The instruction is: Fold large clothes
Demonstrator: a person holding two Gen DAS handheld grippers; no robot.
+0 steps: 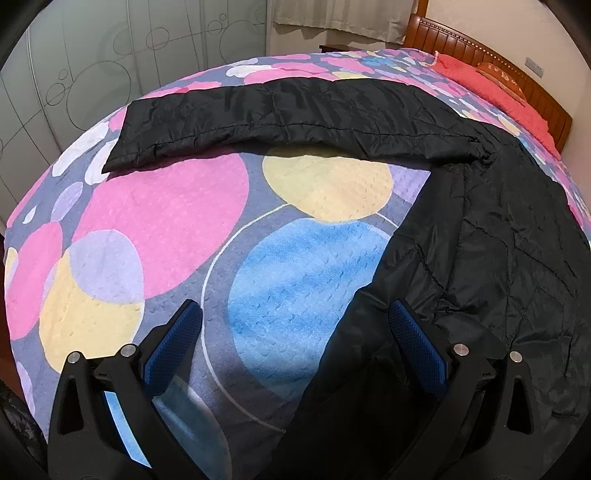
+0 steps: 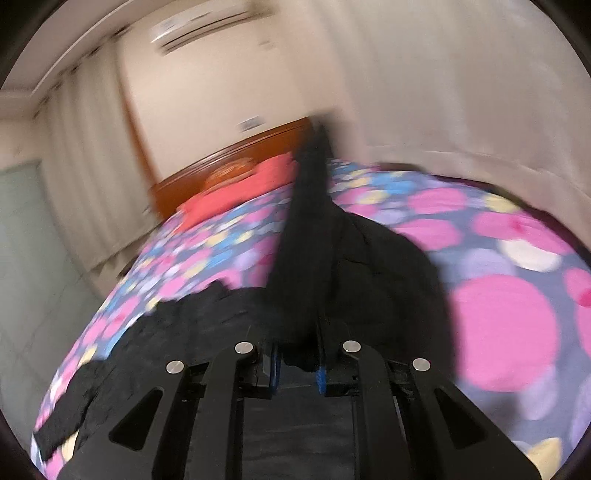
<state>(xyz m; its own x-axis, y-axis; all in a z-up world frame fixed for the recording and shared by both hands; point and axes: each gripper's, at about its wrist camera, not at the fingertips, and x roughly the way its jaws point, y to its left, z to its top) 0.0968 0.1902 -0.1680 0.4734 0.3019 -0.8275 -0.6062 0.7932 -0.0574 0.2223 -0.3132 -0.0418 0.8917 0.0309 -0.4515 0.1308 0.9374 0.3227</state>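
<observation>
A: Where is the garment?

B: The black quilted padded jacket (image 1: 491,236) lies on the bedspread printed with pink, yellow and blue circles (image 1: 177,206). In the left wrist view 1 long sleeve (image 1: 280,114) stretches flat across the far part of the bed, and the body spreads down the right side.

A: And the left gripper (image 1: 295,354)?

B: Spread wide, nothing between its 2 blue ribbed pads (image 1: 173,347). The left pad is over bare bedspread; the right 1 is over the jacket's edge, and I cannot tell whether it touches.

A: The right gripper (image 2: 299,365)?

B: Pressed together, pinching a bunch of the black jacket fabric, which rises in a dark peak ahead of the fingers. That view is blurred.

A: What else shows?

B: A brown wooden headboard (image 2: 229,158), a coral-red pillow (image 2: 236,188) against it, pale curtains (image 2: 88,173) and a white wall air conditioner (image 2: 199,29). The left view adds frosted wardrobe doors with circle outlines (image 1: 92,66).
</observation>
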